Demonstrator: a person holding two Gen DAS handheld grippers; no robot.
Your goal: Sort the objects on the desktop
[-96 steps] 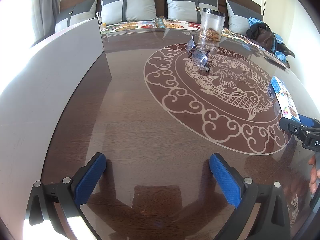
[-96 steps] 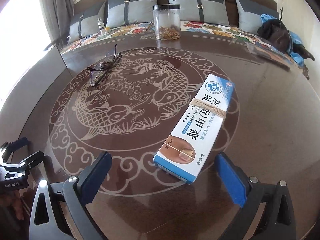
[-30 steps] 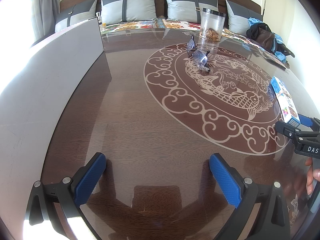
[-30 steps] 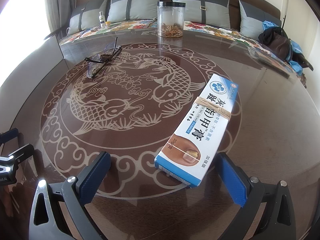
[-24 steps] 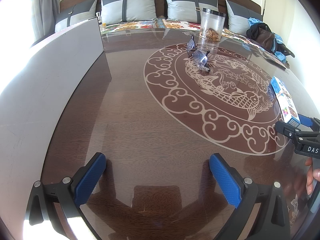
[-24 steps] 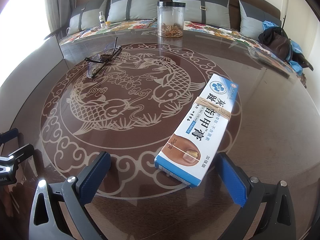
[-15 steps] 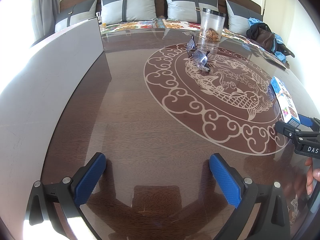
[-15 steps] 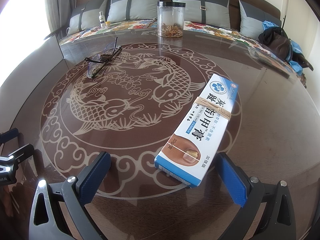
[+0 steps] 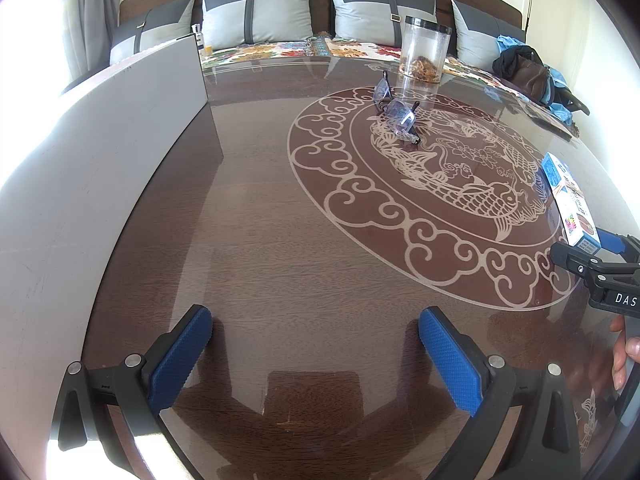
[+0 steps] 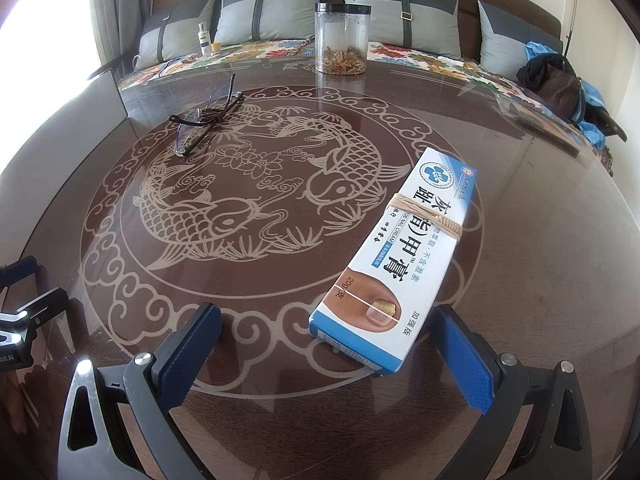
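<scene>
A white and blue cream box [image 10: 404,256], bound with a rubber band, lies on the glass-topped table; its near end sits just ahead of my open right gripper [image 10: 326,350], toward the right finger, with nothing held. The same box [image 9: 568,200] shows at the right edge of the left wrist view. Folded glasses [image 10: 206,118] rest at the far left of the fish pattern, and these glasses [image 9: 394,110] appear mid-table in the left view. A clear jar [image 10: 342,38] with brown contents stands at the back. My left gripper [image 9: 316,354] is open over bare table.
A grey board [image 9: 100,152] stands upright along the table's left side. A cushioned bench [image 10: 280,12] runs behind the table, with a small bottle [image 10: 204,38] and a dark bag [image 10: 558,82] on it. A person's hand [image 9: 626,354] holds the right gripper.
Compared with 3.2 s ago, the right gripper has edged forward toward the box. Over the last second nothing has visibly moved.
</scene>
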